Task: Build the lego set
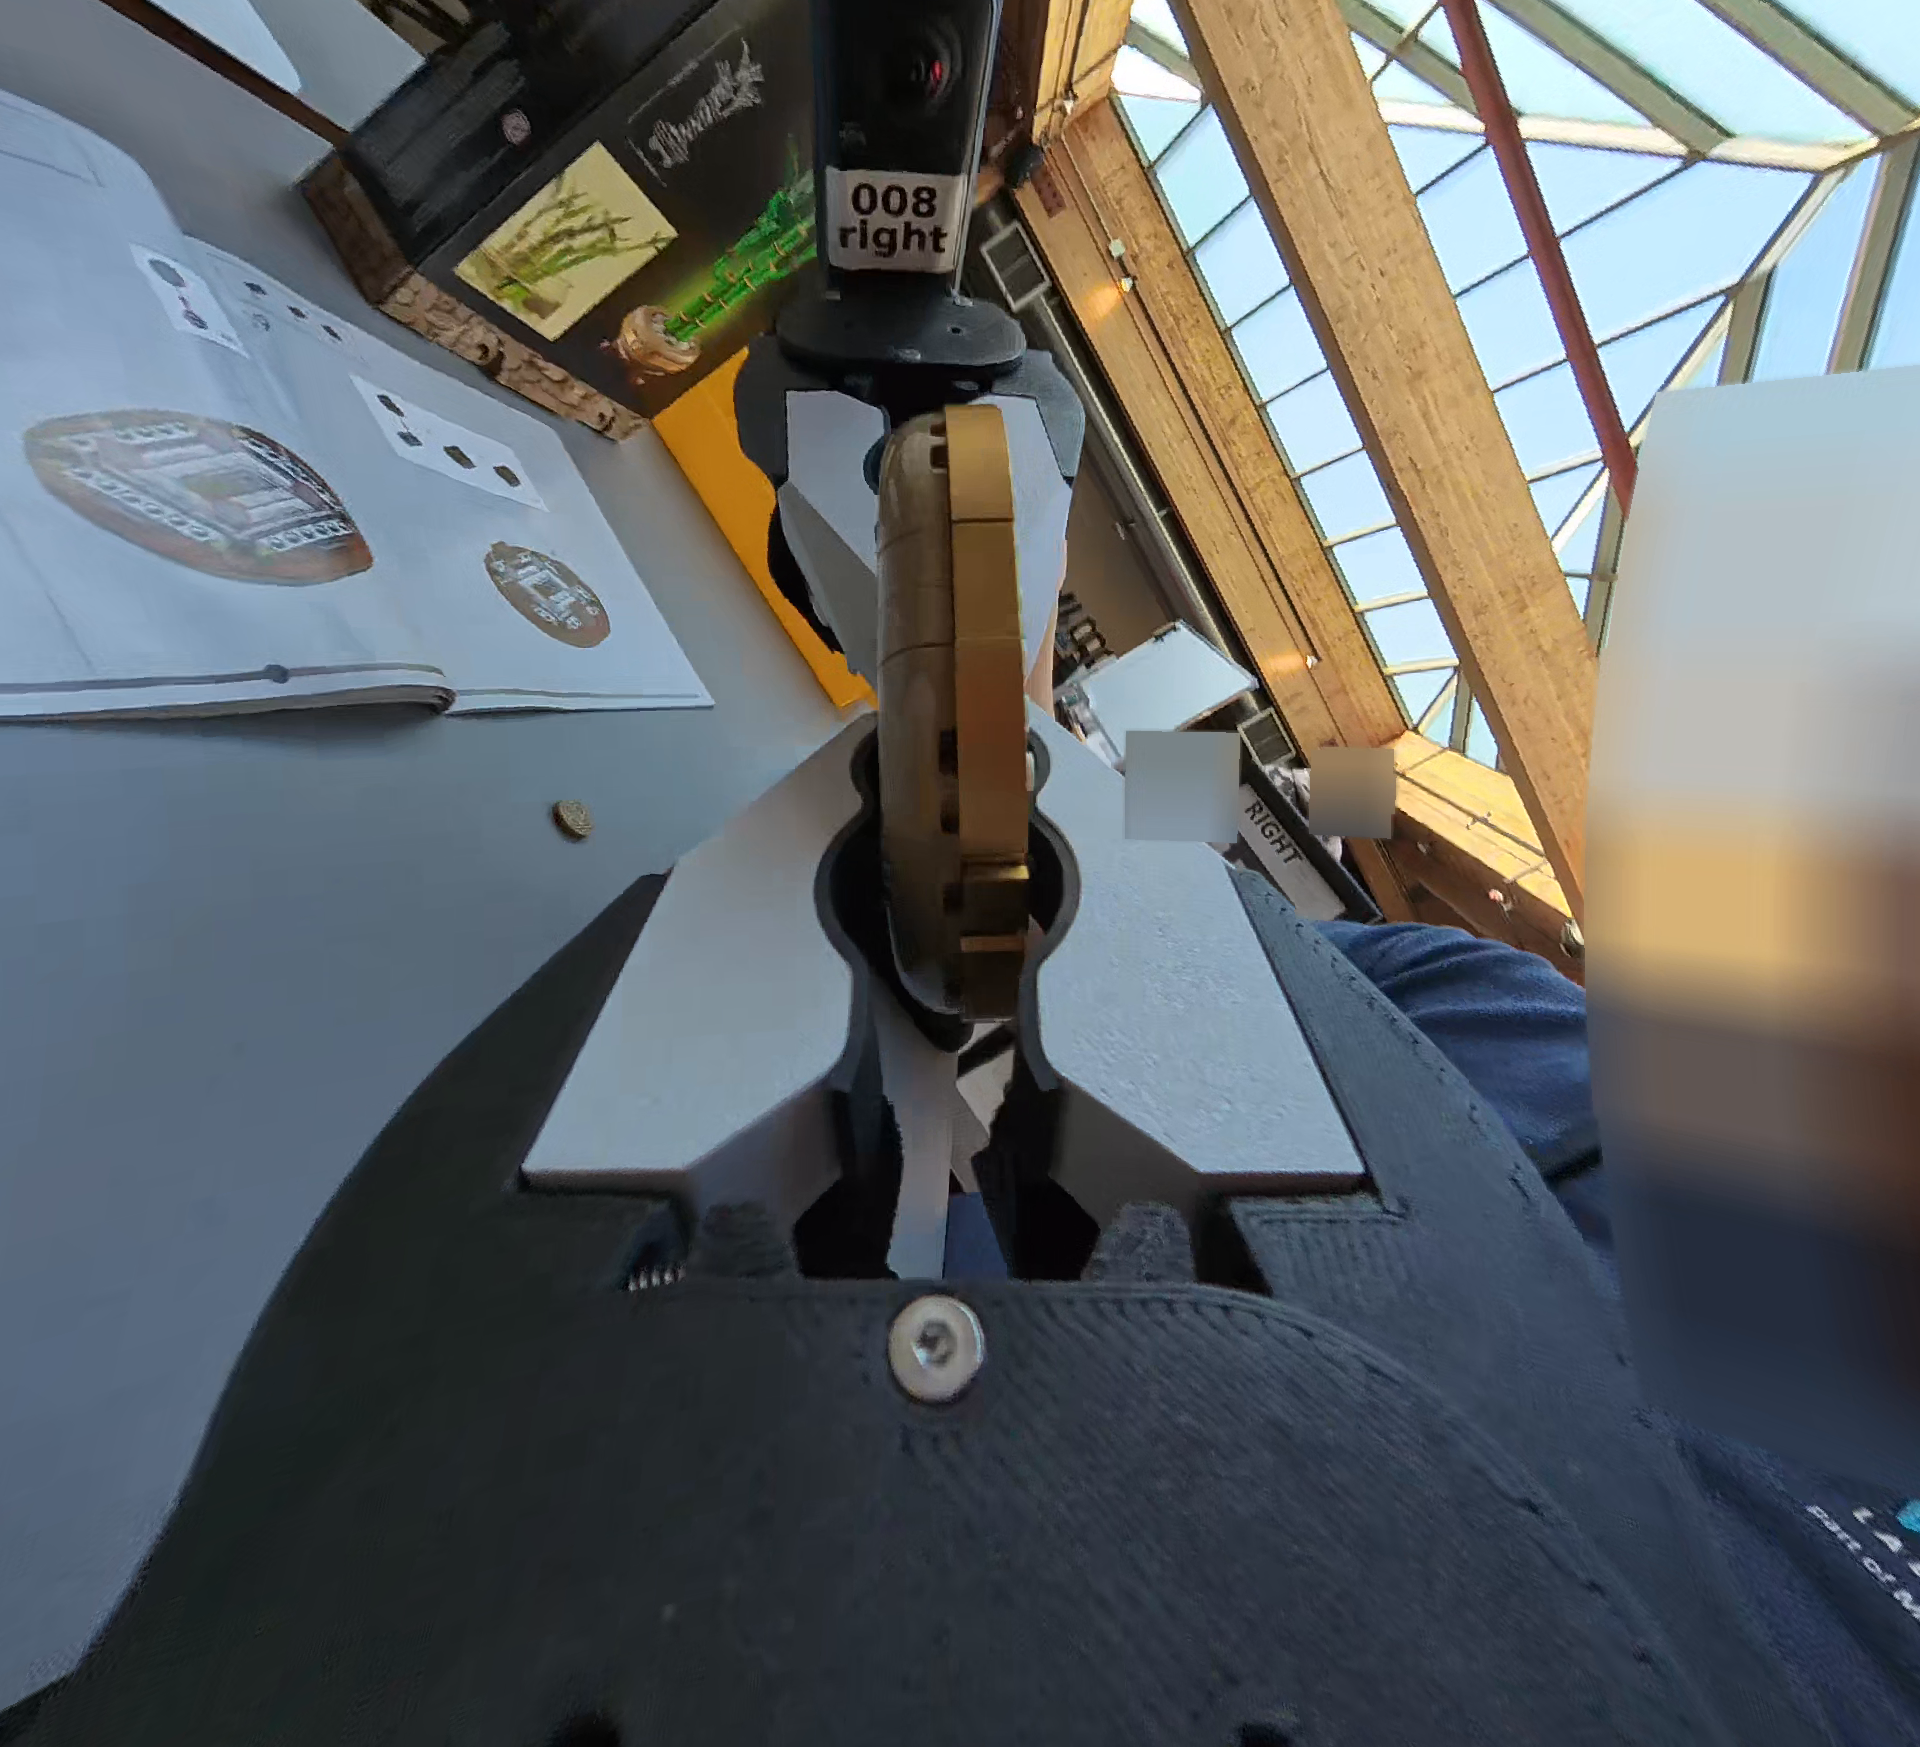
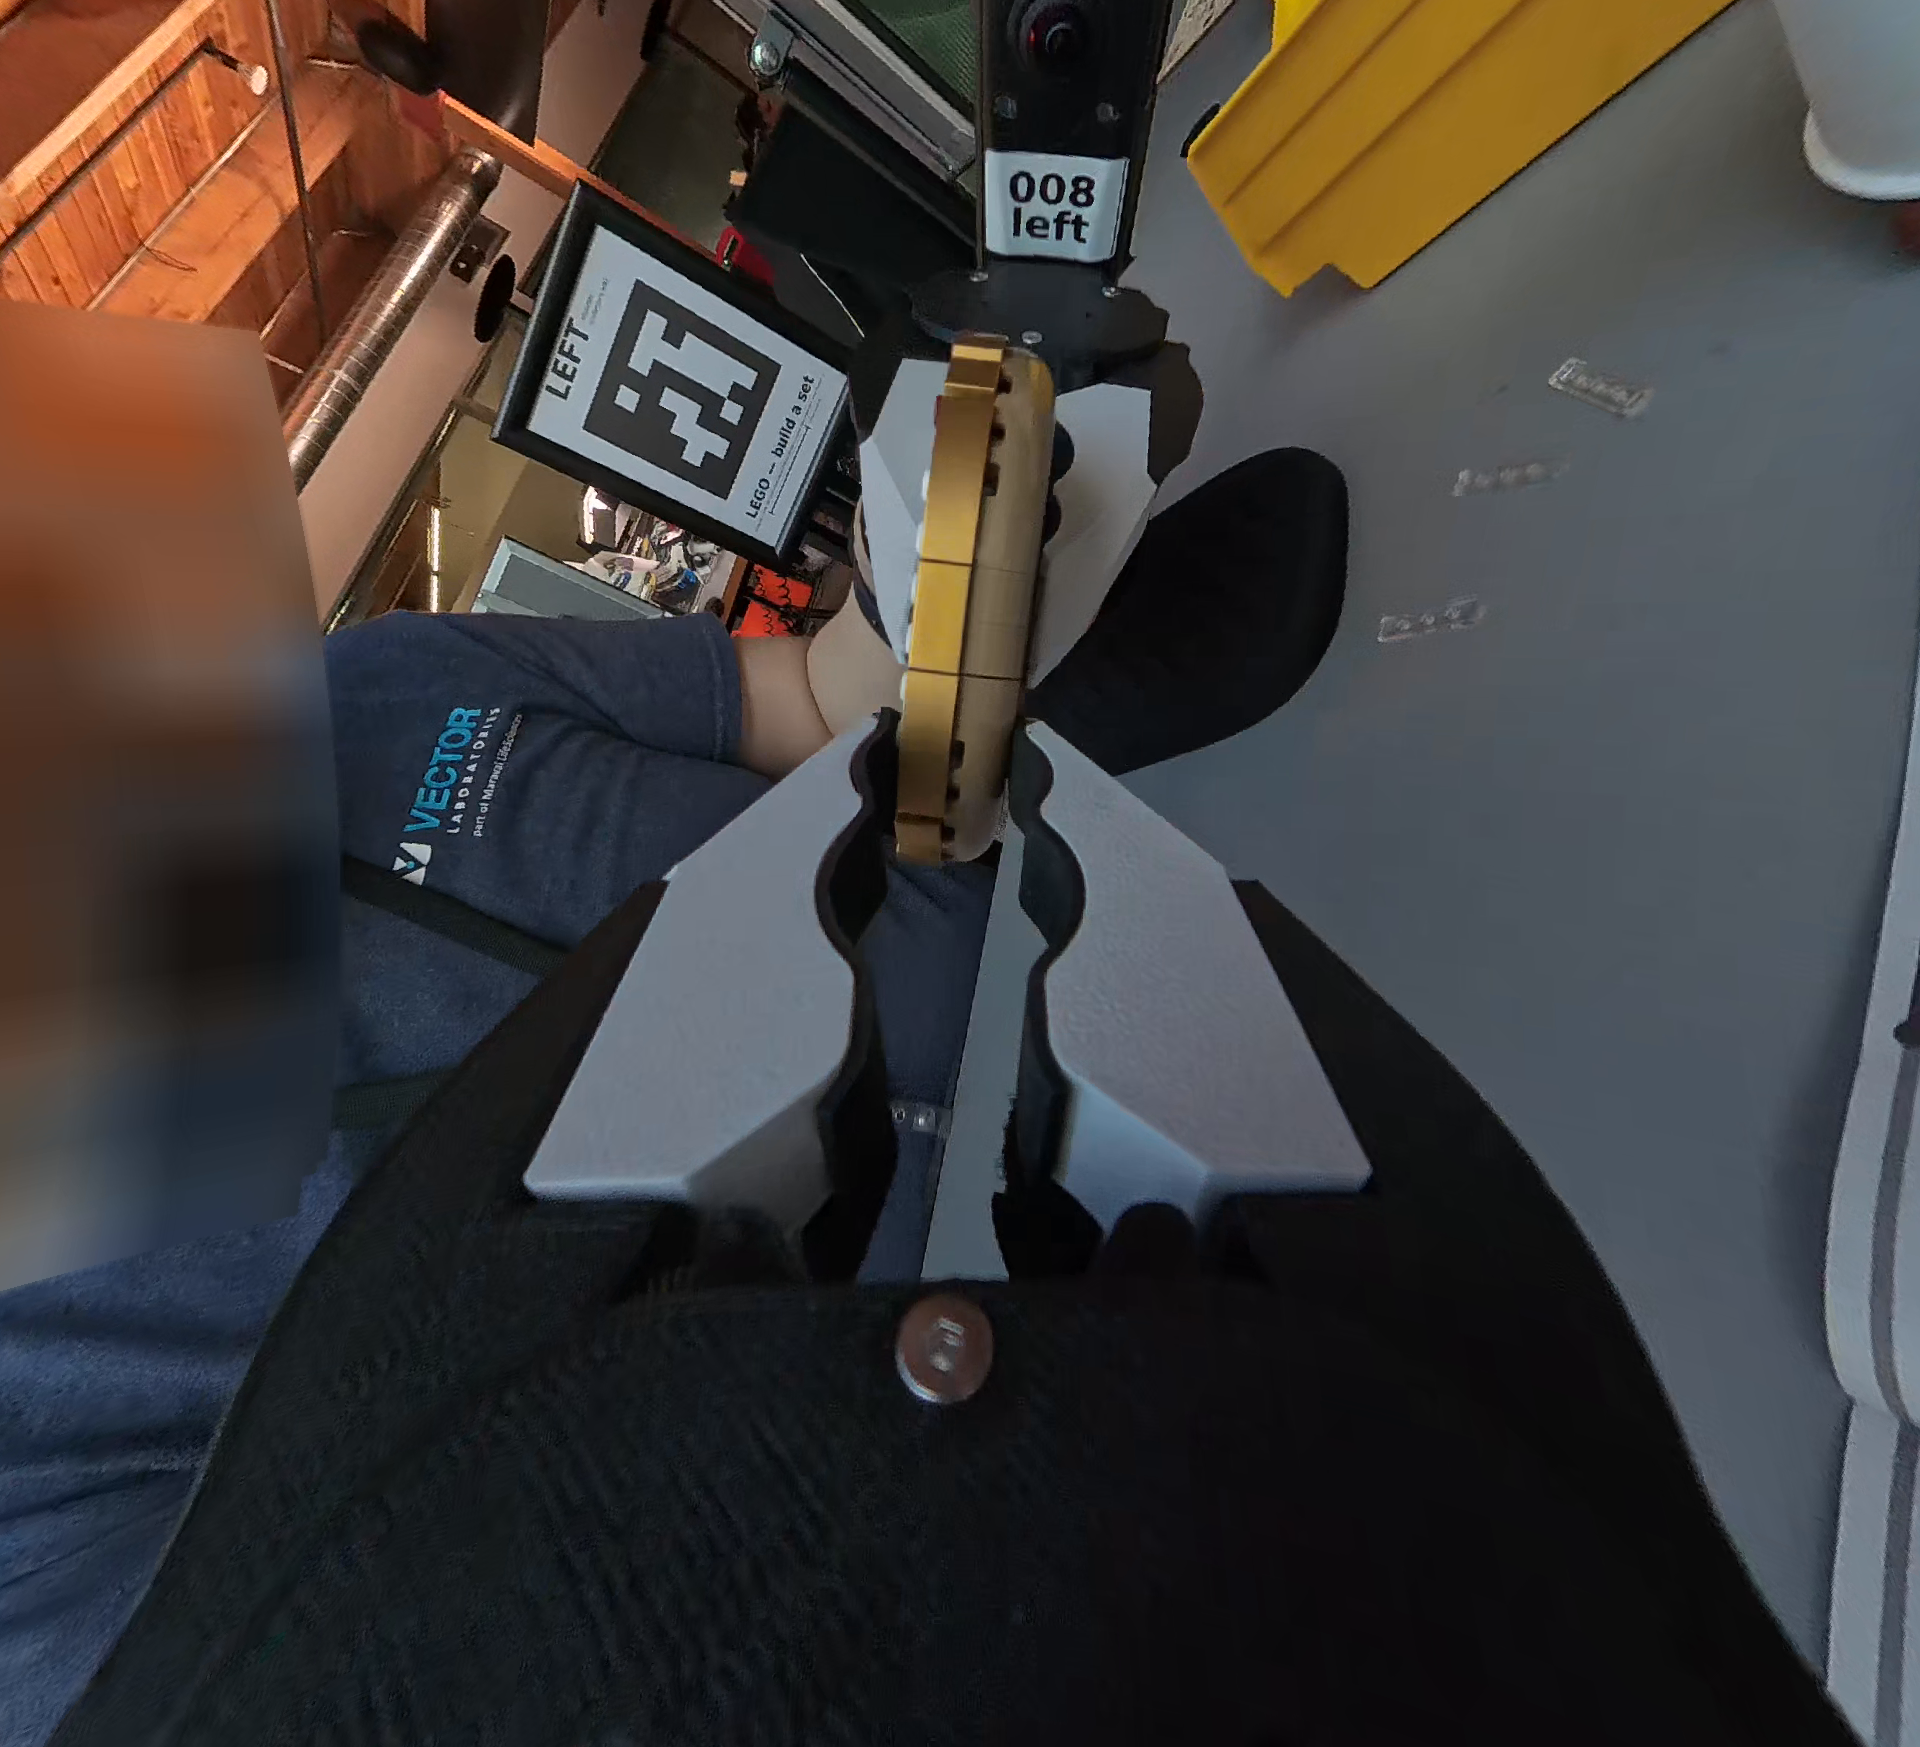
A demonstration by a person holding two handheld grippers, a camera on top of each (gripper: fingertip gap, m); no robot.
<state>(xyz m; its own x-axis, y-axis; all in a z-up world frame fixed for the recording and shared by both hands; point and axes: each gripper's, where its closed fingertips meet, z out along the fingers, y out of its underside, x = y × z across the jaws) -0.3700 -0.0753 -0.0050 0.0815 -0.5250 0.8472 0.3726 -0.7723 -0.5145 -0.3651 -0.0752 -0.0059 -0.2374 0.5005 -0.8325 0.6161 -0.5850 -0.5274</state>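
A round tan and gold lego disc (image 1: 951,658) is held edge-on in the air between both grippers, above the grey table (image 1: 208,970). My left gripper (image 1: 951,824) is shut on the disc's near edge, its grey fingers (image 1: 727,970) on either side. The right gripper (image 1: 925,492) faces it and grips the far edge. In the right wrist view the same disc (image 2: 971,606) stands upright. My right gripper (image 2: 951,793) is shut on its lower edge, and the left gripper (image 2: 997,471) clamps the opposite edge.
An open instruction booklet (image 1: 260,502) lies on the table, with the dark set box (image 1: 582,191) behind it and a small gold round piece (image 1: 572,819) loose nearby. A yellow bin (image 2: 1455,66), a white cup (image 2: 1849,14) and small clear pieces (image 2: 1429,622) sit on the table. A person's sleeve (image 2: 540,762) is close. My two grippers' fingertips are within a few centimetres of each other. The white cup (image 2: 1849,14) is about 20 cm from both grippers' fingertips.
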